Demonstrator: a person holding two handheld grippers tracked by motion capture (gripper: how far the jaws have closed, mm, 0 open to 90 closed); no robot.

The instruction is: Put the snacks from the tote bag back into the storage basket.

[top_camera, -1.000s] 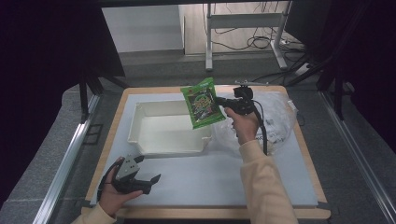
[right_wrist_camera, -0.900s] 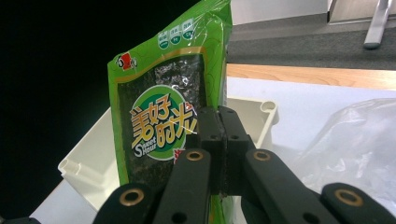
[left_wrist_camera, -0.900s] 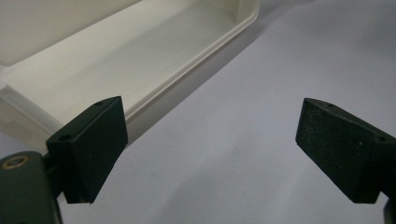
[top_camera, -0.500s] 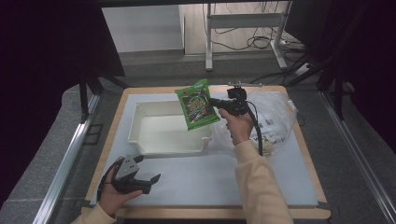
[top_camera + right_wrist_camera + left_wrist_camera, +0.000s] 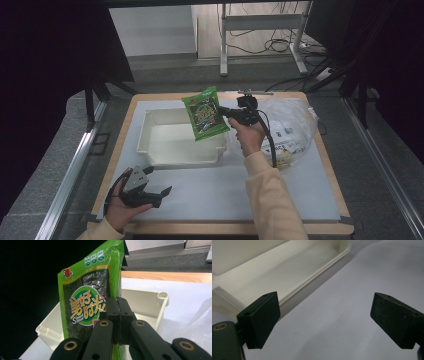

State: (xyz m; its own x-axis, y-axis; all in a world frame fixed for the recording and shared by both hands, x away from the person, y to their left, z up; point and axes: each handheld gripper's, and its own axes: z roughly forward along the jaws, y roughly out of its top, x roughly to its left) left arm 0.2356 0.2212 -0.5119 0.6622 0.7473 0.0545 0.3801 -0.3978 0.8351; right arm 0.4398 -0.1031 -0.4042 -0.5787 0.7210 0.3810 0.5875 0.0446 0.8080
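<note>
While L tool [image 5: 150,192] rests open on bench [image 5: 280,200], R tool [image 5: 117,315] grips packet [image 5: 205,114] above tray [image 5: 170,150].

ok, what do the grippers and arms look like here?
Both grippers are black with two blocky jaws. The left gripper carries a grey three-cornered plate on top; the right gripper has brass-coloured pivot rivets and trails a black cable. The right arm wears a pale yellow sleeve.
</note>
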